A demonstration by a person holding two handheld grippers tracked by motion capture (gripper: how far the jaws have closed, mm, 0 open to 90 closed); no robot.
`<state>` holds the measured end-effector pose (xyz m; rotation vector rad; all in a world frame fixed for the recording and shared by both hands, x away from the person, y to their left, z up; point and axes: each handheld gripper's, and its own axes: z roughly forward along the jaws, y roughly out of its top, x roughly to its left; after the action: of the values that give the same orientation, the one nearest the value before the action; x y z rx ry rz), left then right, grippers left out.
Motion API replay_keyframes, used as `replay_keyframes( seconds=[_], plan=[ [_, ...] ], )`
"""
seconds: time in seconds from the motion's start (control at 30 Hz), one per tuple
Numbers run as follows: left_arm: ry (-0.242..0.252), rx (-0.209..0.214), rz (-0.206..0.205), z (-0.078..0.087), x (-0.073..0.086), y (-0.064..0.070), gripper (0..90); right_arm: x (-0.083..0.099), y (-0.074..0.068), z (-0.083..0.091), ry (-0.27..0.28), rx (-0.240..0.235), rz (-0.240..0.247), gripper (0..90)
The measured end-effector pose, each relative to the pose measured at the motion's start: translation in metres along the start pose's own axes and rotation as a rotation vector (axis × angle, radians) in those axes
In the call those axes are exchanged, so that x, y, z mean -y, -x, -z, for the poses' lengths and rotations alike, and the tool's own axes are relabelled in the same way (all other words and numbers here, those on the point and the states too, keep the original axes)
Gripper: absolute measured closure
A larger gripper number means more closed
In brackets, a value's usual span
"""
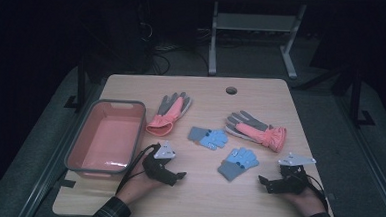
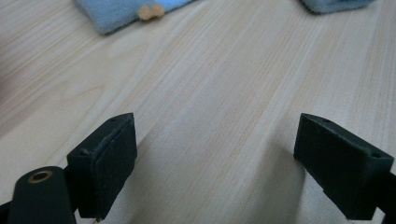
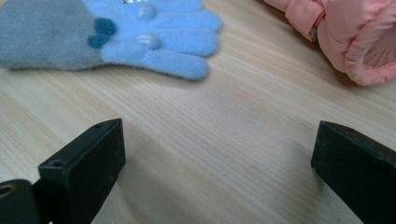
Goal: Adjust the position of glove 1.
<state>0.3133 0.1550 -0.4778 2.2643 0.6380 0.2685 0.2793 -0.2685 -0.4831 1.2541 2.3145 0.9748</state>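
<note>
Two small blue knit gloves lie mid-table: one (image 1: 208, 137) farther back, one (image 1: 237, 163) nearer the front with a grey cuff. Two larger pink-and-grey gloves lie behind them, one at centre left (image 1: 167, 113), one at the right (image 1: 257, 130). My left gripper (image 1: 180, 177) rests low on the table near the front, open, nothing between its jaws. My right gripper (image 1: 262, 181) rests at the front right, open too. In the right gripper view the nearer blue glove (image 3: 116, 35) lies ahead of the gripper (image 3: 217, 158), and a pink cuff (image 3: 355, 42) sits at the upper right.
A pink tub with a grey rim (image 1: 79, 147) stands empty at the table's left side. A round cable hole (image 1: 231, 90) sits near the back edge. Beyond the table a metal stand (image 1: 255, 36) rests on the dark floor.
</note>
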Motion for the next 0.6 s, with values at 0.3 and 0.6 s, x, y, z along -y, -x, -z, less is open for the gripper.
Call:
replay_keyframes(
  seconds=[0.3, 0.6],
  plan=[
    [0.0, 0.001, 0.0, 0.0, -0.0001, 0.0, 12.7, 0.0, 0.0, 0.0, 0.0, 0.0, 0.001, 2.7],
    [-0.001, 0.0, -0.001, 0.0, 0.0, -0.0001, 12.7, -0.003, -0.0006, 0.0013, -0.011, -0.01, 0.009, 11.7]
  ],
)
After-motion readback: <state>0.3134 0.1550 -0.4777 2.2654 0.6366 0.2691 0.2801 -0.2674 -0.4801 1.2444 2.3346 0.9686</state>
